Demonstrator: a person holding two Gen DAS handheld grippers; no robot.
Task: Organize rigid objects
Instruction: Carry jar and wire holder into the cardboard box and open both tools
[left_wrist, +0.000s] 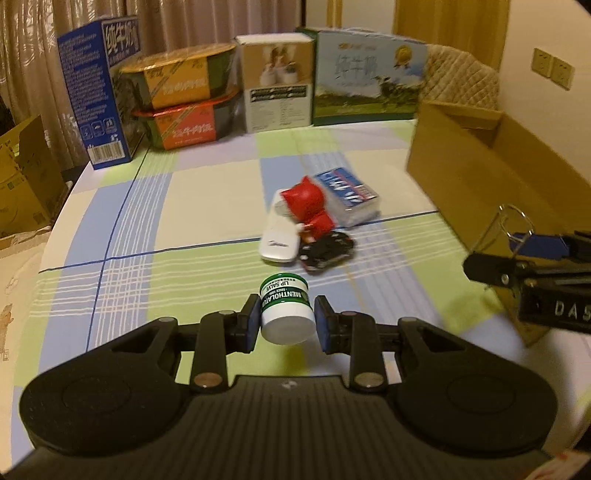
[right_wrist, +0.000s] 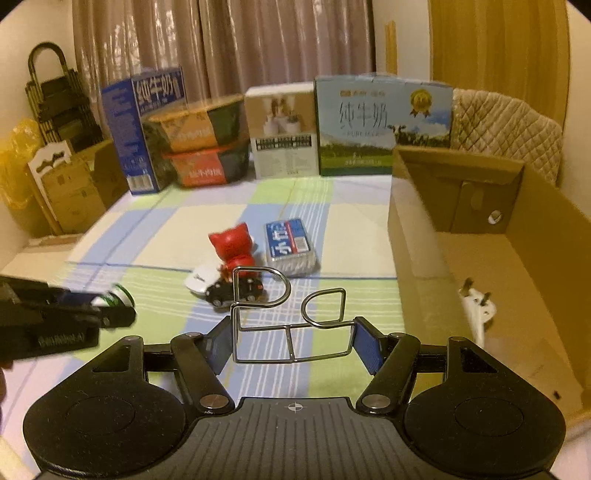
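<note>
Your left gripper (left_wrist: 286, 318) is clamped tight on a small lip salve jar (left_wrist: 286, 310), low in the centre of the left wrist view, the green-and-white label upside down and the jar lifted clear of the checked tablecloth (left_wrist: 207, 206). Your right gripper (right_wrist: 293, 341) grips a bent wire rack (right_wrist: 291, 321) across its width, blue pads (right_wrist: 369, 347) pressing on the outer wires, its two loops poking up toward the middle of the right wrist view. From the left camera that same rack shows at the right edge. Mid-table, you've got a cluster: a red figurine (left_wrist: 308, 206) leaning over a white remote (left_wrist: 279, 236), a black toy car (left_wrist: 325, 251) touching the remote's near end, and a blue-topped clear pack (left_wrist: 349, 195) just beside the figurine on its right. The open cardboard box (right_wrist: 417, 236) sits along the right side of the right wrist view, with a white plug (right_wrist: 476, 306) lying on its floor. Along the back, upper part of both views, stand milk cartons (right_wrist: 384, 125) and stacked noodle bowls (right_wrist: 199, 144), in front of curtains.
</note>
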